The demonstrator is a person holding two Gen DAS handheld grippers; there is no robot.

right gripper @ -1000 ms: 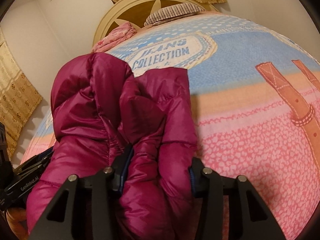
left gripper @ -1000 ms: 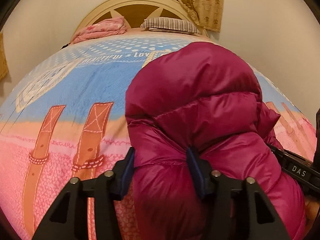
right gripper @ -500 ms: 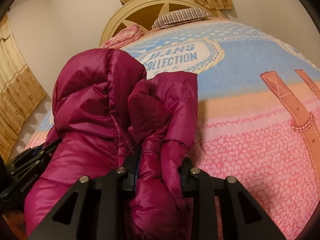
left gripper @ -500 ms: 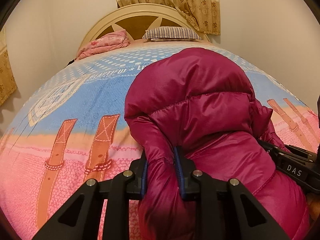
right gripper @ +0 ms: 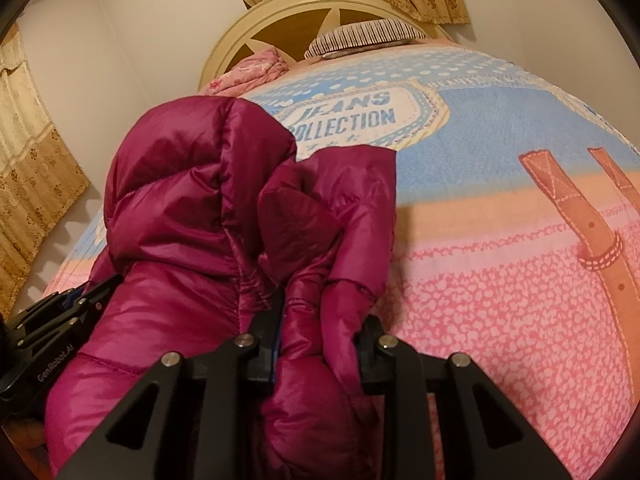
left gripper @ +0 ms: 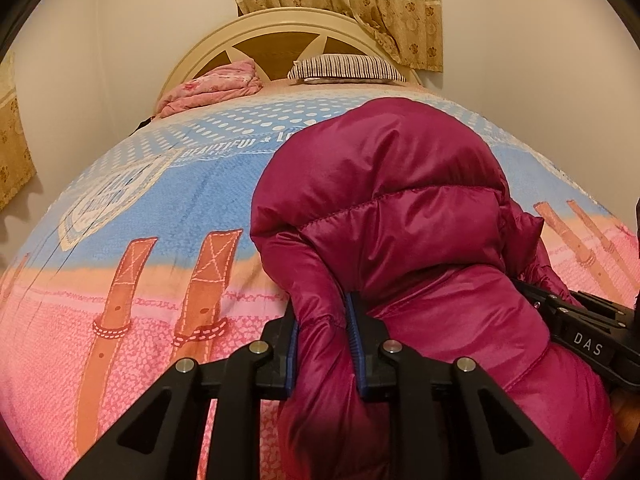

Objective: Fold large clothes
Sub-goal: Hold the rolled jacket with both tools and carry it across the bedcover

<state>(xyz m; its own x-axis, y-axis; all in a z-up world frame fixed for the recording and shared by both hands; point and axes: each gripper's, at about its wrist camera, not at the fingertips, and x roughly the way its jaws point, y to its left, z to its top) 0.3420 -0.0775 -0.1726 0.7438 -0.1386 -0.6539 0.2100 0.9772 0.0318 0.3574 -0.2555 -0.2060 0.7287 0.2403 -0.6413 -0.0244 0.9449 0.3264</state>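
The magenta puffer jacket [left gripper: 400, 216] lies on the bed [left gripper: 120, 280], its long axis running away toward the headboard [left gripper: 276, 32]. The left hand-held gripper [left gripper: 322, 344] and right hand-held gripper [right gripper: 318, 340] each pinch its near edge, side by side

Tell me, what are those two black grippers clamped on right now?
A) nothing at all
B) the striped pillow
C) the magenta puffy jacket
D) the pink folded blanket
C: the left gripper and the right gripper each pinch a fold of the magenta puffy jacket, while the striped pillow and pink folded blanket lie far off by the headboard.
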